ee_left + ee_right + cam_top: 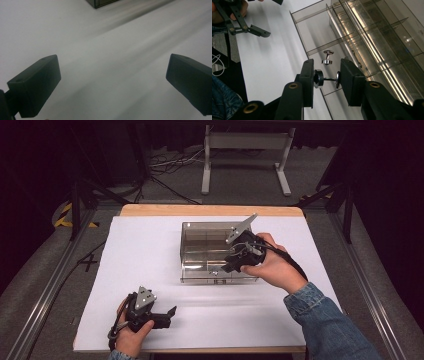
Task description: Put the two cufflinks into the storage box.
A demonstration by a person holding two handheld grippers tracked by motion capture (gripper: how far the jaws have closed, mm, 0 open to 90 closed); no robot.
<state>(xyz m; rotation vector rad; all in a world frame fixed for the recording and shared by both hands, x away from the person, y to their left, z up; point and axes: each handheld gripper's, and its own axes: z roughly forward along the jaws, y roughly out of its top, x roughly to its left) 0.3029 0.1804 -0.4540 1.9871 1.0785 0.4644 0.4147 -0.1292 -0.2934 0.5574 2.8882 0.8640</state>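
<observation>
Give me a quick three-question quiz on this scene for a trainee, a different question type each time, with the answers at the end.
1. True or false: the left tool is holding a cup.
2. Multiple choice: what sits between the jaws of the right tool? A) a chrome knob B) a pen C) a cloth
3. Short answer: what does the clear box stand on?

Key:
1. False. Its jaws are open, with nothing between them.
2. A.
3. The white table.
</observation>
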